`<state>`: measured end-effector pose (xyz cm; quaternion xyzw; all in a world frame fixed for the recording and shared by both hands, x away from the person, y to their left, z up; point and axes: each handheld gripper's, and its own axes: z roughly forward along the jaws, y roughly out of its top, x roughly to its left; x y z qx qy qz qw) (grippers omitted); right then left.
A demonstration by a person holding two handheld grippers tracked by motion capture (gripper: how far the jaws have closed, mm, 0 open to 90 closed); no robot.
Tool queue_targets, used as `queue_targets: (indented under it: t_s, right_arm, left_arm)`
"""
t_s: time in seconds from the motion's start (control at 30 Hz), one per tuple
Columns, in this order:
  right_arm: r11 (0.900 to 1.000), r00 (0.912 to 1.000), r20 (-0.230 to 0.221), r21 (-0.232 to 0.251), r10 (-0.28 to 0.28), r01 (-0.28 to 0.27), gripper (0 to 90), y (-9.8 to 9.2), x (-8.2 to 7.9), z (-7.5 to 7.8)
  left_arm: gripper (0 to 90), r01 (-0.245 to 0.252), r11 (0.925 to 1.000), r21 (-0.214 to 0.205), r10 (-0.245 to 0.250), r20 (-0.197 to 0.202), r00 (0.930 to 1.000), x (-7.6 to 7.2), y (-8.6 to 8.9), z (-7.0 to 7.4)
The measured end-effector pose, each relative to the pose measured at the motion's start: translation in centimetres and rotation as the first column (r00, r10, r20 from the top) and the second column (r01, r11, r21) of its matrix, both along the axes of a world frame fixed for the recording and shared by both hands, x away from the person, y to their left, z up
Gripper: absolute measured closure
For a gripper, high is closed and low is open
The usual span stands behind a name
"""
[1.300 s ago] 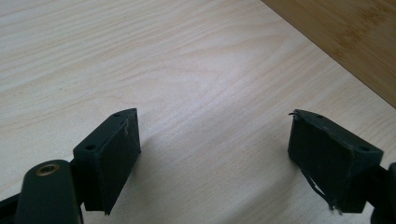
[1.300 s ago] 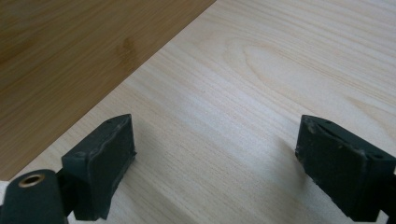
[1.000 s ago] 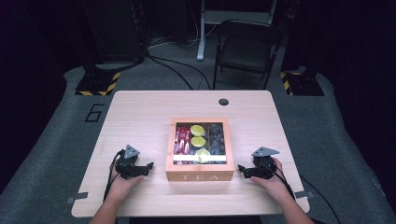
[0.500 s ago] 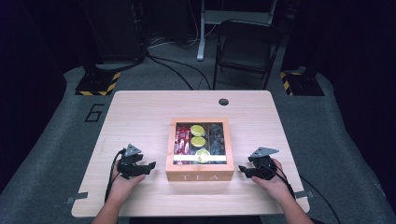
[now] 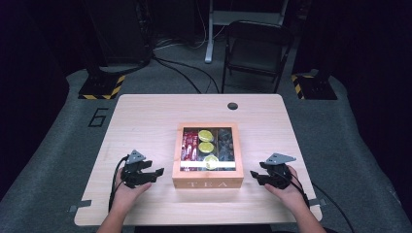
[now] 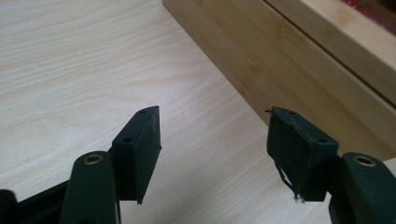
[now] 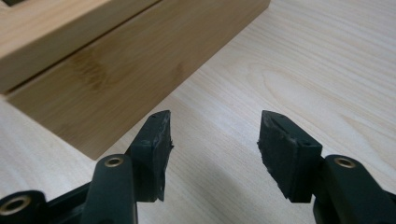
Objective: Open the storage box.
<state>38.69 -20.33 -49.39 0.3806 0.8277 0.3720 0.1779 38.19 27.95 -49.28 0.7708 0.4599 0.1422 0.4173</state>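
A wooden tea box [image 5: 208, 158] with "TEA" on its front and a clear lid stands mid-table; packets in red, yellow-green and dark wrappers lie inside. My left gripper [image 5: 156, 173] hovers just left of the box, its jaws apart, pointing at the box's side wall [image 6: 299, 60]. My right gripper [image 5: 253, 175] hovers just right of the box, facing its corner [image 7: 107, 88]. Both pairs of jaws have just been closing, and nothing lies between them. In the gripper views the left gripper [image 6: 212, 126] and the right gripper [image 7: 215, 128] show bare tabletop in the gap.
The light wooden table [image 5: 145, 121] has a round cable hole [image 5: 232, 106] at the back. A folding chair [image 5: 256, 48] stands behind the table. Striped floor bases [image 5: 102, 87] sit at the back left and right. Cables trail from both grippers.
Both grippers' jaws have narrowed, the right more than the left. Both hands have lifted slightly beside the box. The box has not moved.
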Motion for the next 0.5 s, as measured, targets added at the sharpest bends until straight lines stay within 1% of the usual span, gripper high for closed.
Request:
queue_targets:
  t_s: [0.03, 0.1, 0.13, 0.17, 0.2, 0.23, 0.27, 0.3, 0.33, 0.37, 0.47, 0.5]
  right_arm:
    - [0.9999, 0.9999, 0.009, 0.009, 0.009, -0.009, 43.8, -0.1, -0.3, 0.3]
    - [0.9997, 0.9998, 0.015, 0.02, 0.013, -0.013, 44.0, -0.1, -0.5, 0.6]
    - [0.9994, 0.9998, 0.017, 0.035, 0.005, -0.006, 44.2, -0.1, -0.6, 0.8]
    - [0.9989, 0.9996, 0.027, 0.047, 0.003, -0.004, 44.3, -0.2, -0.7, 0.9]
    - [0.9985, 0.9999, 0.014, 0.054, 0.001, -0.002, 44.3, -0.2, -0.8, 1.1]
    - [0.9974, 0.9999, 0.01, 0.071, 0.009, -0.01, 44.2, -0.3, -0.8, 1.3]
    - [0.9938, 1.0, -0.002, 0.111, 0.007, -0.006, 44.0, -0.3, -0.9, 1.5]
    - [0.99, 1.0, -0.008, 0.141, 0.006, -0.005, 43.9, -0.4, -0.9, 1.7]
    - [0.99, 1.0, -0.008, 0.141, 0.006, -0.005, 43.9, -0.4, -0.9, 1.7]
    - [0.9895, 0.9999, -0.011, 0.144, 0.007, -0.005, 43.9, -0.4, -1.1, 2.2]
    - [0.9882, 0.9998, -0.019, 0.153, 0.011, -0.008, 44.1, -0.3, -1.3, 3.0]
    - [0.9894, 0.9996, -0.021, 0.145, 0.017, -0.014, 44.1, -0.3, -1.3, 3.3]
  left_arm:
    - [35.8, -0.001, 1.0, -0.009, 0.001, -0.008, 1.0, -0.1, 0.1, 0.2]
    - [35.8, -0.005, 0.9998, -0.018, 0.005, -0.002, 1.0, -0.3, 0.1, 0.4]
    - [35.8, -0.008, 0.9995, -0.03, 0.009, 0.001, 1.0, -0.4, 0.1, 0.5]
    - [35.8, -0.003, 0.999, -0.045, 0.003, -0.004, 1.0, -0.4, 0.3, 0.7]
    - [35.8, -0.004, 0.9972, -0.075, 0.005, 0.001, 1.0, -0.5, 0.3, 0.9]
    - [35.6, 0.002, 0.995, -0.099, -0.002, 0.006, 1.0, -0.6, 0.4, 1.0]
    - [35.5, -0.005, 0.9939, -0.11, 0.006, 0.007, 1.0, -0.7, 0.4, 1.2]
    - [35.2, -0.006, 0.9937, -0.112, 0.007, 0.004, 1.0, -0.7, 0.5, 1.3]
    - [35.1, -0.006, 0.9937, -0.112, 0.007, 0.004, 1.0, -0.7, 0.5, 1.3]
    - [35.0, -0.011, 0.9938, -0.111, 0.011, -0.002, 0.9999, -0.8, 0.6, 1.5]
    - [34.9, -0.022, 0.9941, -0.106, 0.02, -0.015, 0.9997, -0.8, 0.7, 2.2]
    - [34.9, -0.018, 0.9942, -0.107, 0.016, -0.018, 0.9997, -0.8, 0.6, 2.4]
